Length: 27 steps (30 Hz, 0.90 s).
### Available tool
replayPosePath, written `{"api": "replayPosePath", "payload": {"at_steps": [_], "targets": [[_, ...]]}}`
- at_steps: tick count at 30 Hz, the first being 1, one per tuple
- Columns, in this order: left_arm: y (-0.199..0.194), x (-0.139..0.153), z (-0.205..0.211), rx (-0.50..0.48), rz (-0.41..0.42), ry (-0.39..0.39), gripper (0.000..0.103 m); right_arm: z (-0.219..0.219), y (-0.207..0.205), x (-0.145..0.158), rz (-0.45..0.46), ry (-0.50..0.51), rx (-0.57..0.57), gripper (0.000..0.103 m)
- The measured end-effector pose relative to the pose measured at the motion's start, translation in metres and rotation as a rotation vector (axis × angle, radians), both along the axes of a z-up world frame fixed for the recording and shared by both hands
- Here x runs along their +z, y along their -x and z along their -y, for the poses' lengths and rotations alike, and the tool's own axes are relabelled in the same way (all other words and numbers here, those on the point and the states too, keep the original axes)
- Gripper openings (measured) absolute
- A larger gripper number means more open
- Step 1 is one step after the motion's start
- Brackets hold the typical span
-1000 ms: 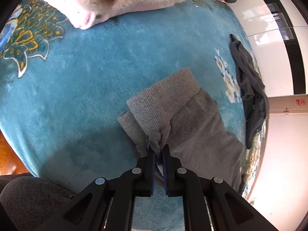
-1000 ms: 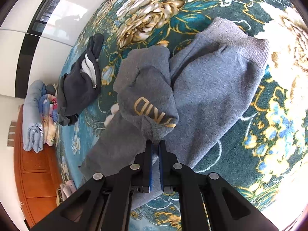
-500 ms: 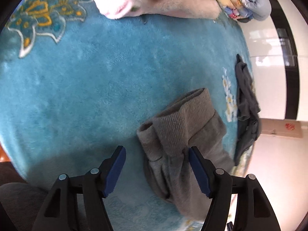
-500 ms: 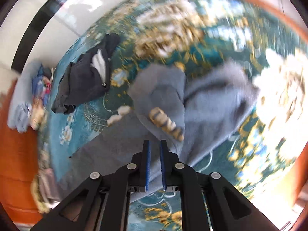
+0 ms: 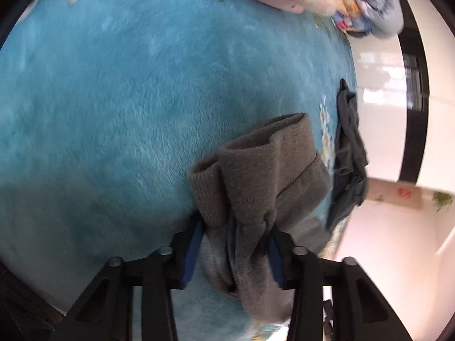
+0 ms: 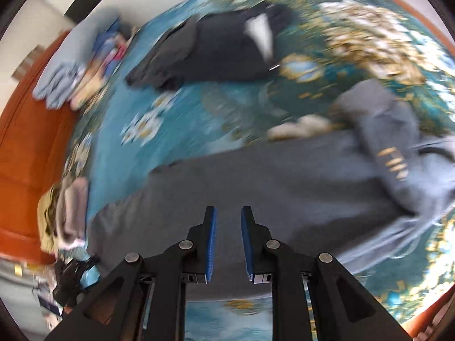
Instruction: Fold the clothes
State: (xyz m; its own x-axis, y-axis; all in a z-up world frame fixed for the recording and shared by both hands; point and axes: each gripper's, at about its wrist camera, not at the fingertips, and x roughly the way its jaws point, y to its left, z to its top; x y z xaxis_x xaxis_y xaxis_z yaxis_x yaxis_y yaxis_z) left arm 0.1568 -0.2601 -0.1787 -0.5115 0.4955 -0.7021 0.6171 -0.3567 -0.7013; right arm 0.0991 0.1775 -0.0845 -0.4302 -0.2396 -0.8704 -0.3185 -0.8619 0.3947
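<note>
Cuff (image 5: 264, 170) bunched between claw (image 5: 233, 244) pads — dark garment (image 5: 348, 153) beside.

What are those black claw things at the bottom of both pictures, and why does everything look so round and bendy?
Those claws are grabbers, one held in each of a person's hands. Each has a tiny camera looking along its two fingers, and its lens bends the picture like a fishbowl.

One picture comes from the left gripper. Its blue pads have just been closing and now squeeze a bunched ribbed cuff of the grey sweatshirt, which lies on a blue flowered blanket.

The other picture comes from the right gripper. It is blurry. Its jaws have just been opening, and nothing is between them; the same grey sweatshirt, with gold letters, spreads out below.

Also on the blanket: a dark jacket, and a stack of folded bedding at the far edge.

The job is folding clothes.
</note>
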Motion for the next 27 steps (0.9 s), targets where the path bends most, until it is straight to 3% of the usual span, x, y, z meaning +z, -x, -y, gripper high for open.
{"api": "replayPosePath", "payload": {"at_steps": [7,11,13,16,19,21,24,26,27], "targets": [[0.004,0.029,-0.004,-0.051,-0.044,0.149,0.017,0.026,0.014,-0.005,0.035,0.020,0.048,0.018],[0.009,0.070,0.008,-0.014,-0.185,0.153,0.015,0.032,0.015,0.001,0.027,0.011,0.070,0.018],[0.006,0.086,0.021,0.003,-0.220,0.202,0.015,0.033,0.015,0.007,0.015,0.007,0.081,0.018],[0.005,0.078,0.047,0.038,-0.153,0.263,0.015,0.032,0.015,0.009,0.009,0.005,0.079,0.018],[0.000,0.046,0.071,0.062,-0.010,0.222,0.015,0.029,0.013,0.010,0.008,0.005,0.071,0.018],[-0.002,0.037,0.075,0.059,0.026,0.186,0.015,0.028,0.010,0.011,0.003,0.002,0.066,0.018],[0.004,0.043,0.073,0.041,0.047,0.180,0.021,0.019,-0.002,0.018,-0.023,0.013,0.037,0.018],[0.009,0.058,0.071,0.034,0.067,0.206,0.036,0.012,-0.015,0.025,-0.045,0.012,0.012,0.018],[0.011,0.066,0.069,0.032,0.067,0.234,0.056,0.009,-0.022,0.028,-0.056,0.012,0.002,0.018]]}}
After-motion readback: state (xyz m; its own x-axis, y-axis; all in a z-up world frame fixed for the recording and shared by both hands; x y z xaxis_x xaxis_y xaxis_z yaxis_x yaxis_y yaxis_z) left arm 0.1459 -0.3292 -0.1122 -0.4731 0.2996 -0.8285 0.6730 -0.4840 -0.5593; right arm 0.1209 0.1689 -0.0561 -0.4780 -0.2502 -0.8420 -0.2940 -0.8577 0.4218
